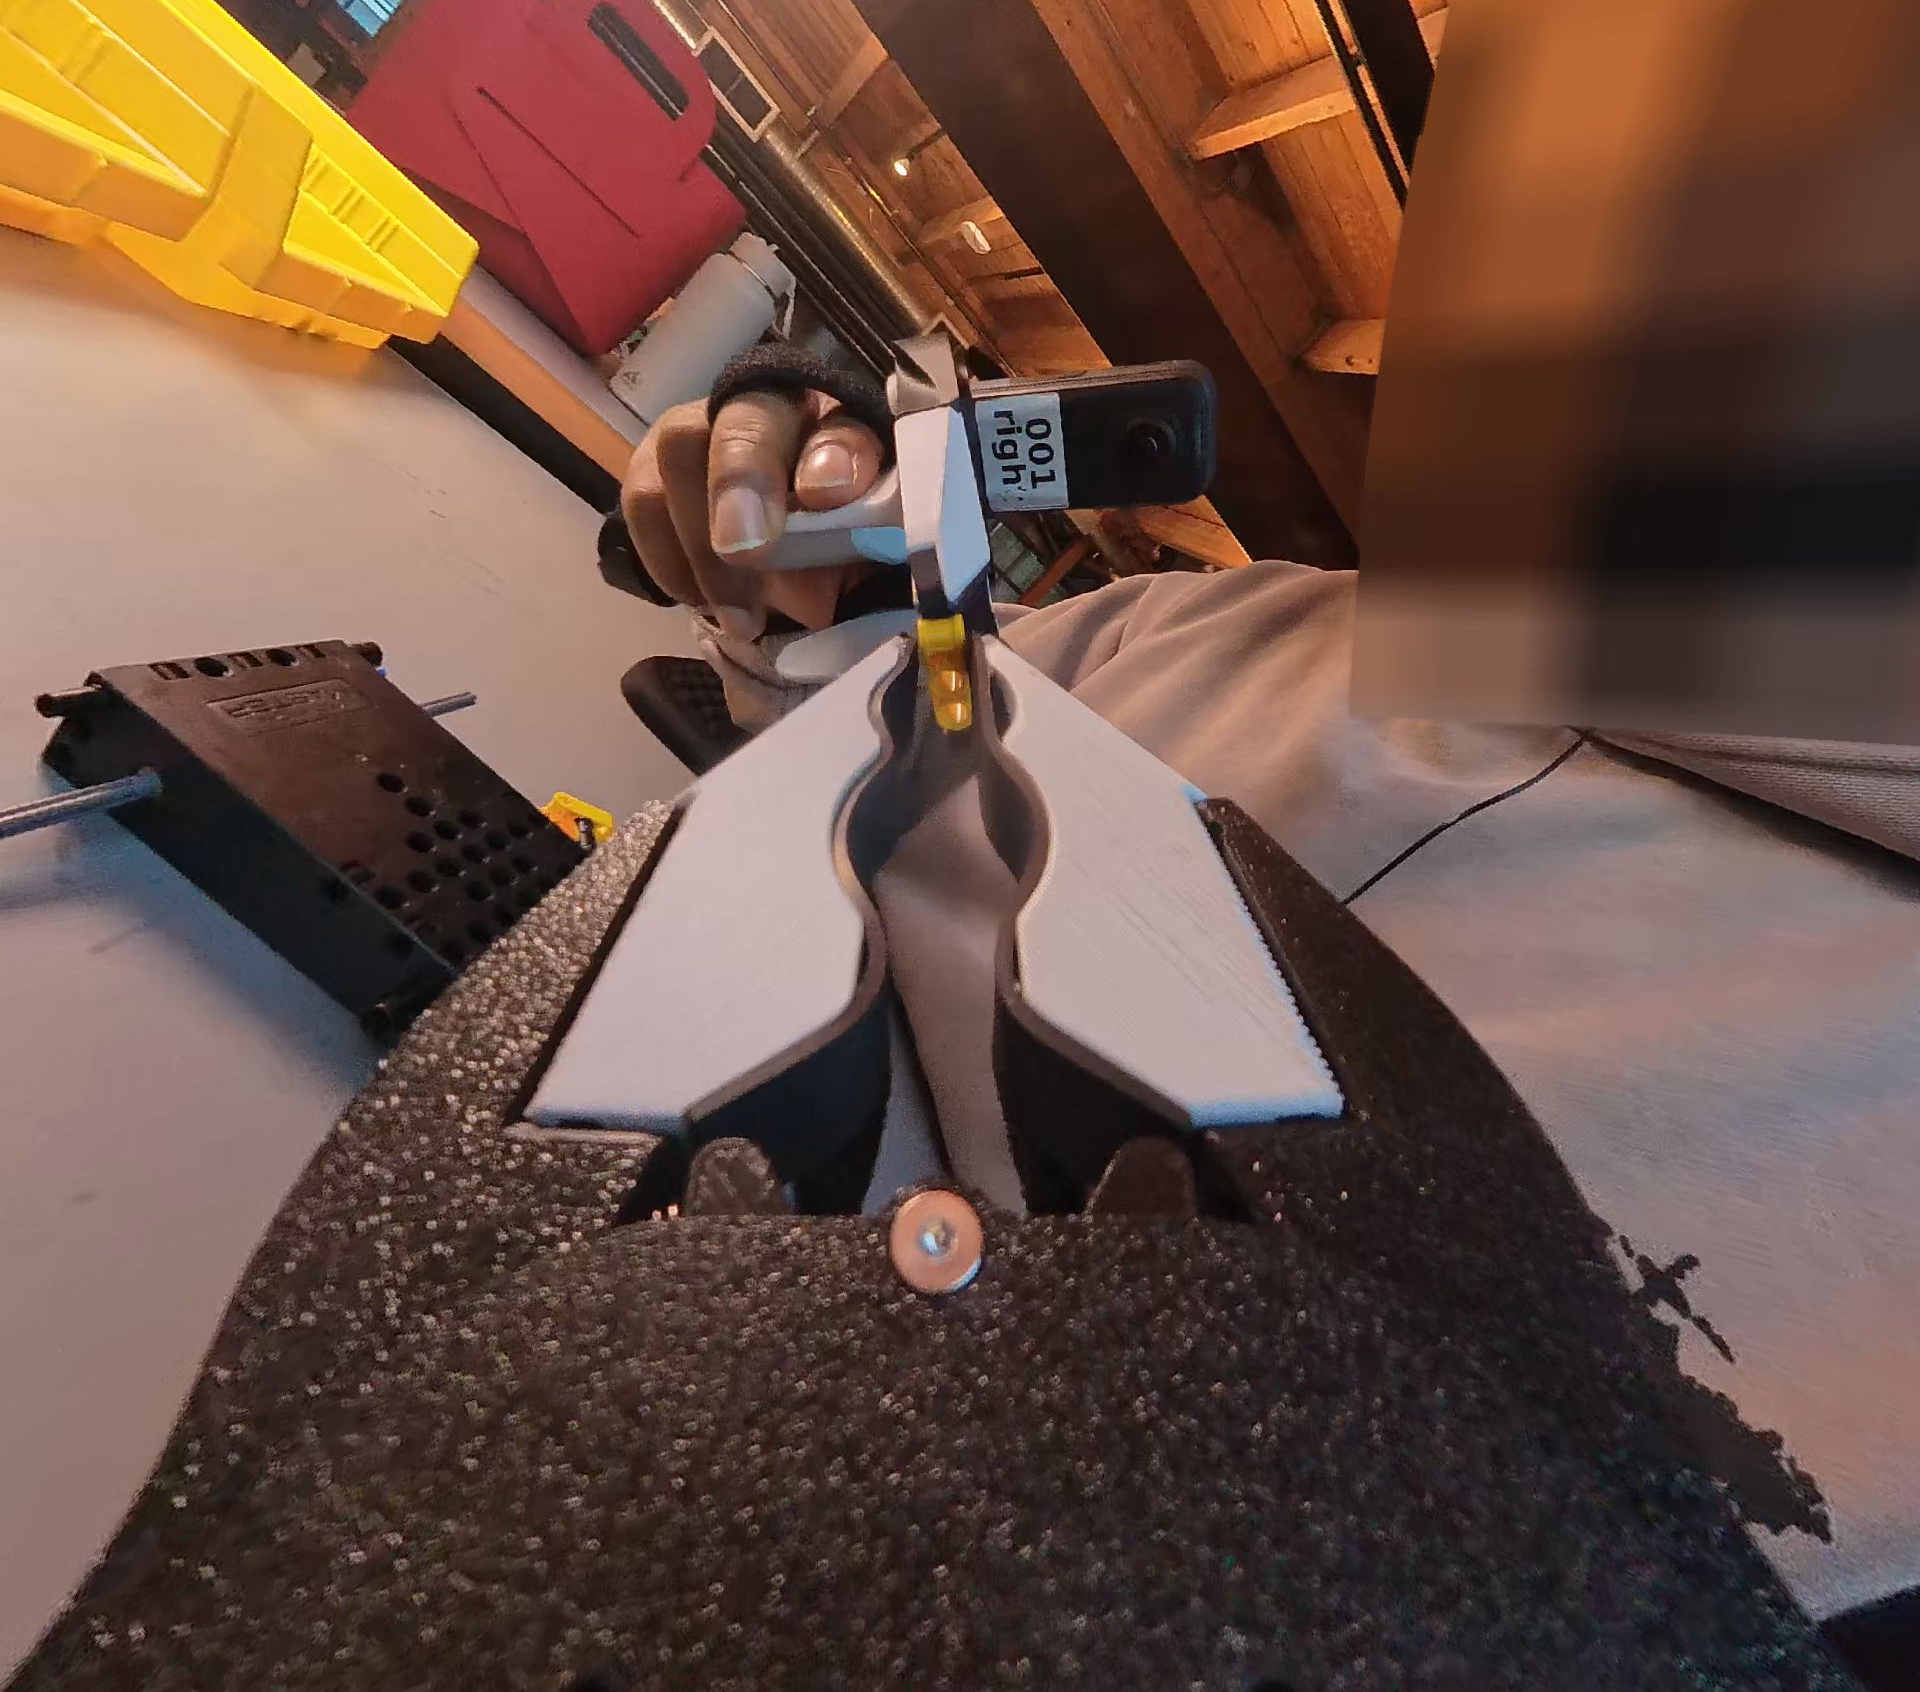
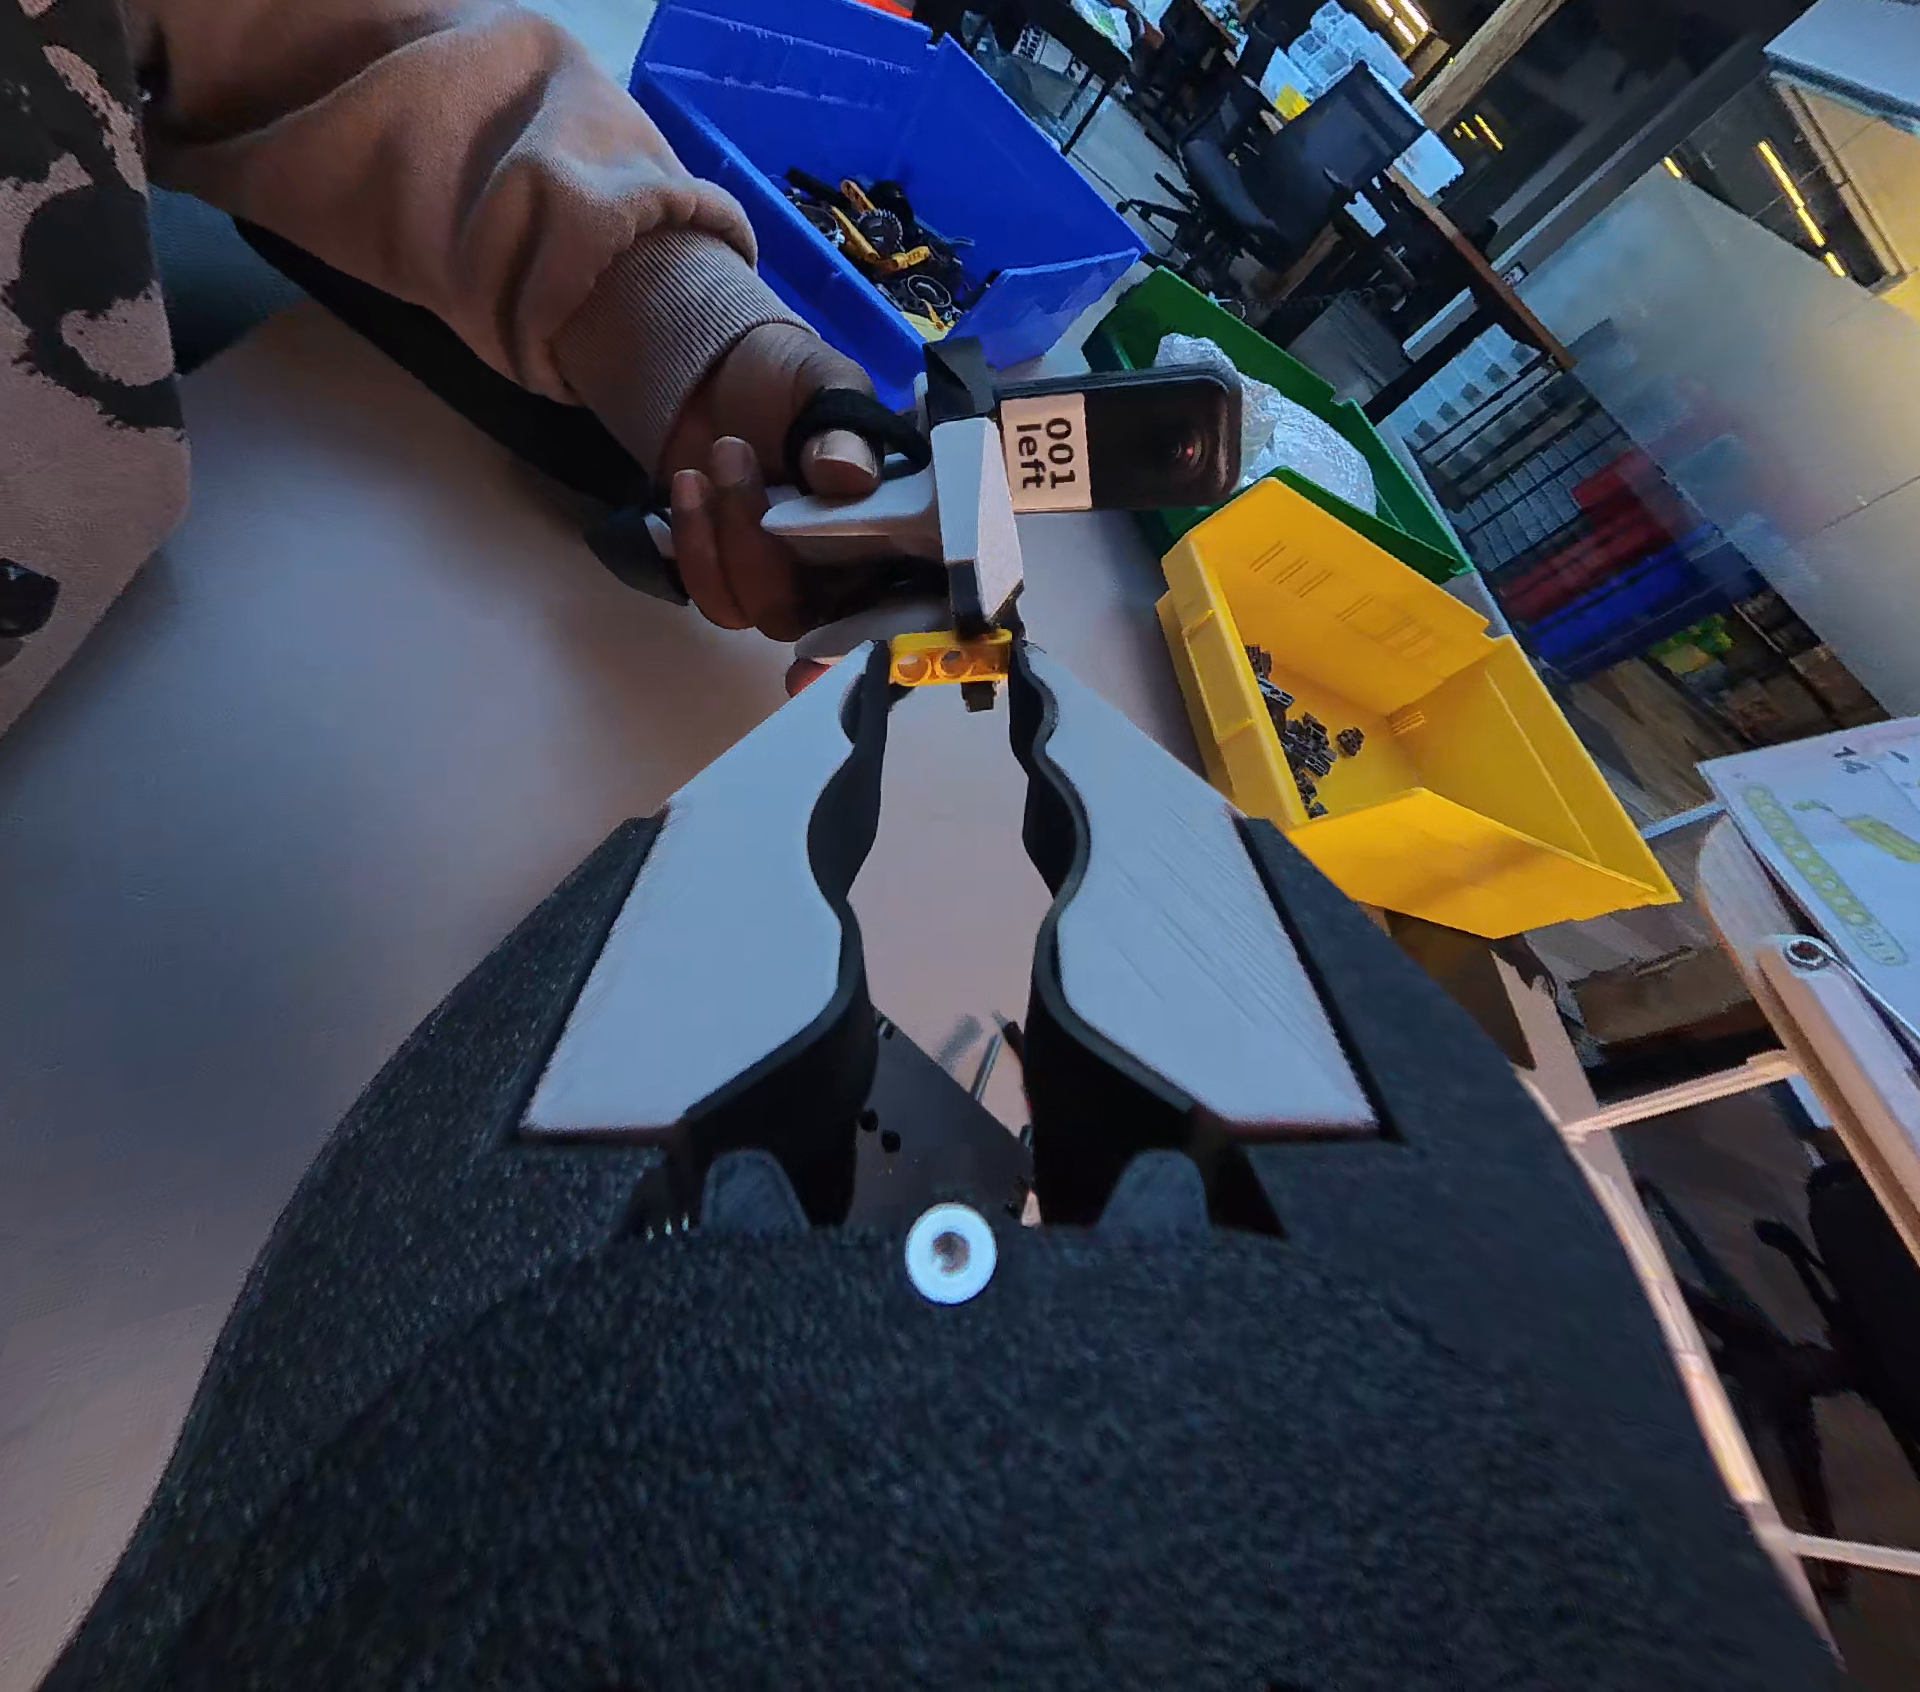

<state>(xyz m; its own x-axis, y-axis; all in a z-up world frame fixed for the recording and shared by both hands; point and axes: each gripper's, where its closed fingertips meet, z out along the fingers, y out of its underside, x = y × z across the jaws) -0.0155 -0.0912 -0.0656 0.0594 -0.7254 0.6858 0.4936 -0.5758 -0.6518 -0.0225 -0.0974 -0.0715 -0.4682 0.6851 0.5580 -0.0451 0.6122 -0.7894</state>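
Left tool [image 1: 943,666] is clamped narrow on a small yellow holed brick [image 1: 948,686], held in the air above the counter [image 1: 260,499]; right tool [image 2: 948,674] meets the same brick [image 2: 951,663] tip to tip, fingers snug on its ends. Black perforated box [image 1: 312,801] with a metal rod sits near the counter's edge. Yellow bin [image 2: 1382,707], green bin [image 2: 1174,312] and blue bin [image 2: 883,115] line the far edge.
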